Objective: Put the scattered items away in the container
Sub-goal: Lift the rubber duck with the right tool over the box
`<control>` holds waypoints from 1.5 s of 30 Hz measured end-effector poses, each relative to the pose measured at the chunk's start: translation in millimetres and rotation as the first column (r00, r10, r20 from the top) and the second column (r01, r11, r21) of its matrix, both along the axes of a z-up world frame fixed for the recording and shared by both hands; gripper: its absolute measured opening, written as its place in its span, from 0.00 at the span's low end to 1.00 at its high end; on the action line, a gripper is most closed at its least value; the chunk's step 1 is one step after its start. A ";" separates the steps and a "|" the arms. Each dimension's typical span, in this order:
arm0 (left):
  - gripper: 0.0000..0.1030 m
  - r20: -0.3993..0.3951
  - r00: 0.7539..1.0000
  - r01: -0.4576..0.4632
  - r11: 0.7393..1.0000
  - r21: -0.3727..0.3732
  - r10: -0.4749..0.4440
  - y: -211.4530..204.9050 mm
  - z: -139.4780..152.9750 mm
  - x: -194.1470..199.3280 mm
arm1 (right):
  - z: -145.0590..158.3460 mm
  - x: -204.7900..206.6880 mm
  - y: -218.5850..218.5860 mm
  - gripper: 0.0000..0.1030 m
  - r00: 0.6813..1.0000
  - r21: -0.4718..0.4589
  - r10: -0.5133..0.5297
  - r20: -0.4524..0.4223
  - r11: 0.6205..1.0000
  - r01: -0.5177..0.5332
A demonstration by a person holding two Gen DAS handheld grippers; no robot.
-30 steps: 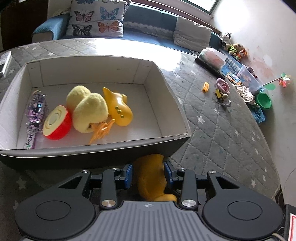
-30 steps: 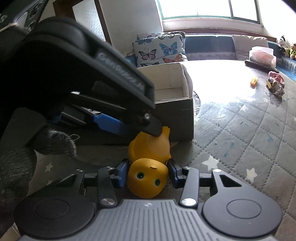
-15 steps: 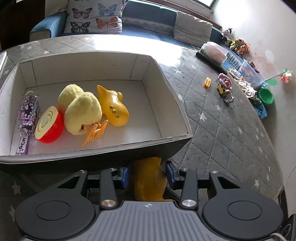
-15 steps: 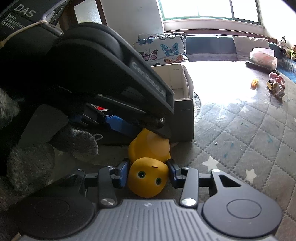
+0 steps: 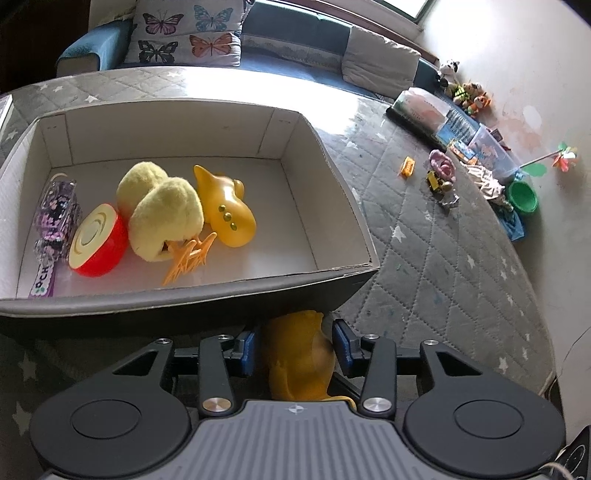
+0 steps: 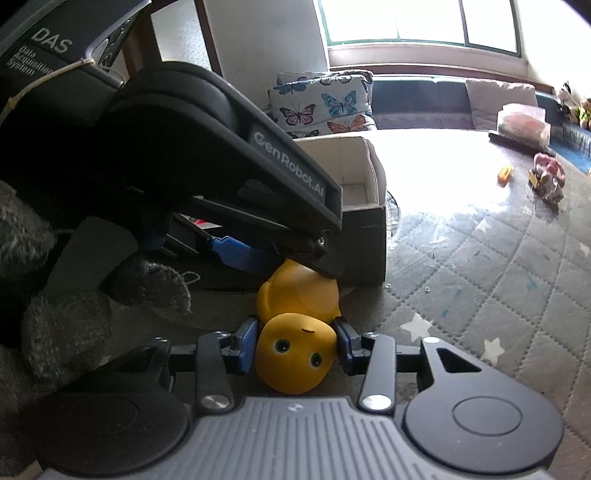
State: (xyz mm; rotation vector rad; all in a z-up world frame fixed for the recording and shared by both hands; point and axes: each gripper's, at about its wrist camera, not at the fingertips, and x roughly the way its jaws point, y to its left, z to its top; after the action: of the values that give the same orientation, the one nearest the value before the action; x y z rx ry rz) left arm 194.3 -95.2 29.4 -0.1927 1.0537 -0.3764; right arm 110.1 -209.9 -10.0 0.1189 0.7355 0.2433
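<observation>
A yellow rubber duck lies on the grey quilted mat just in front of the grey box. My right gripper is shut on the duck's head. My left gripper is shut on the duck's body from the other side, and its black frame fills the left of the right wrist view. The box holds a plush yellow chick, a yellow toy plane, a red and cream half ball and a purple patterned bottle.
Small toys and an orange piece lie scattered on the mat to the right. A green bowl, storage boxes and plush toys line the far right wall. A sofa with butterfly cushions stands behind the mat.
Both grippers hold the duck as before. The left gripper's view has shifted slightly, with the box a little lower and nearer in frame.
</observation>
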 end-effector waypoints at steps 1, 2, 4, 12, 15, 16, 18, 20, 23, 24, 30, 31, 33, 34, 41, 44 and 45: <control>0.43 0.005 1.000 -0.001 1.000 -0.005 0.001 1.1 3.5 -2.0 | 3.5 -1.9 0.5 0.42 1.000 -0.002 0.002 0.009 1.000 -0.002; 0.43 0.013 1.000 -0.002 1.000 -0.010 0.002 1.9 7.6 -4.1 | 7.0 -3.7 1.0 0.42 1.000 -0.005 0.004 0.018 1.000 -0.004; 0.43 0.030 1.000 -0.005 1.000 -0.015 0.005 3.1 16.8 -7.7 | 14.0 -7.4 2.1 0.42 0.999 -0.009 0.008 0.036 1.000 -0.007; 0.43 0.110 0.994 -0.023 0.998 -0.059 0.029 12.5 59.9 -8.5 | 51.7 -6.6 5.2 0.42 0.991 -0.024 0.032 0.133 0.999 -0.029; 0.43 0.123 0.991 -0.038 0.997 -0.074 0.047 17.0 70.4 -1.8 | 60.8 1.5 7.3 0.42 0.987 -0.029 0.044 0.154 0.999 -0.040; 0.43 0.128 0.990 -0.042 0.996 -0.075 0.051 17.9 73.0 0.5 | 62.7 3.7 7.9 0.42 0.986 -0.030 0.046 0.159 0.999 -0.042; 0.43 0.137 0.989 -0.048 0.996 -0.078 0.058 19.6 78.0 4.9 | 67.1 9.3 8.9 0.41 0.984 -0.033 0.053 0.171 0.998 -0.048; 0.43 0.150 0.987 -0.053 0.996 -0.077 0.064 20.2 83.4 9.7 | 70.4 15.4 8.6 0.42 0.982 -0.028 0.058 0.179 0.998 -0.054; 0.43 0.171 0.983 -0.059 0.995 -0.076 0.072 20.5 91.8 18.0 | 76.2 25.6 7.8 0.42 0.978 -0.021 0.062 0.197 0.998 -0.059; 0.43 0.177 0.981 -0.061 0.995 -0.078 0.074 20.2 94.5 22.2 | 77.7 28.6 7.5 0.42 0.978 -0.021 0.061 0.201 0.998 -0.058; 0.43 0.187 0.979 -0.064 0.994 -0.089 0.080 18.2 96.8 51.6 | 81.3 59.2 6.2 0.42 0.974 -0.028 0.048 0.219 0.999 -0.043; 0.43 0.181 0.980 -0.065 0.994 -0.089 0.080 17.4 94.1 57.6 | 78.9 64.6 5.3 0.42 0.977 -0.027 0.046 0.210 0.999 -0.041; 0.43 0.164 0.983 -0.063 0.994 -0.086 0.077 16.1 86.0 66.8 | 73.9 75.3 3.6 0.42 0.981 -0.023 0.043 0.191 0.999 -0.039; 0.43 0.154 0.985 -0.063 0.994 -0.084 0.076 15.8 81.0 71.2 | 70.2 78.6 3.2 0.42 0.983 -0.018 0.041 0.178 0.999 -0.039; 0.43 0.071 0.994 -0.082 0.993 -0.085 0.088 17.9 46.8 95.1 | 42.8 97.7 3.5 0.42 0.995 -0.003 0.035 0.095 0.999 -0.035; 0.42 0.038 0.995 -0.093 0.991 -0.093 0.097 21.5 35.1 100.6 | 33.1 101.6 4.3 0.42 0.997 -0.001 0.039 0.066 0.999 -0.039; 0.42 0.030 0.995 -0.095 0.991 -0.096 0.098 22.7 31.6 101.6 | 30.7 101.9 4.7 0.42 0.997 0.000 0.040 0.059 0.999 -0.040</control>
State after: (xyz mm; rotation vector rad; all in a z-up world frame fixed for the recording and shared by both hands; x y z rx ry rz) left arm 295.9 -72.4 61.1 -0.3192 0.9898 -0.3411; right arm 212.0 -205.1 20.7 0.0980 0.6798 0.2842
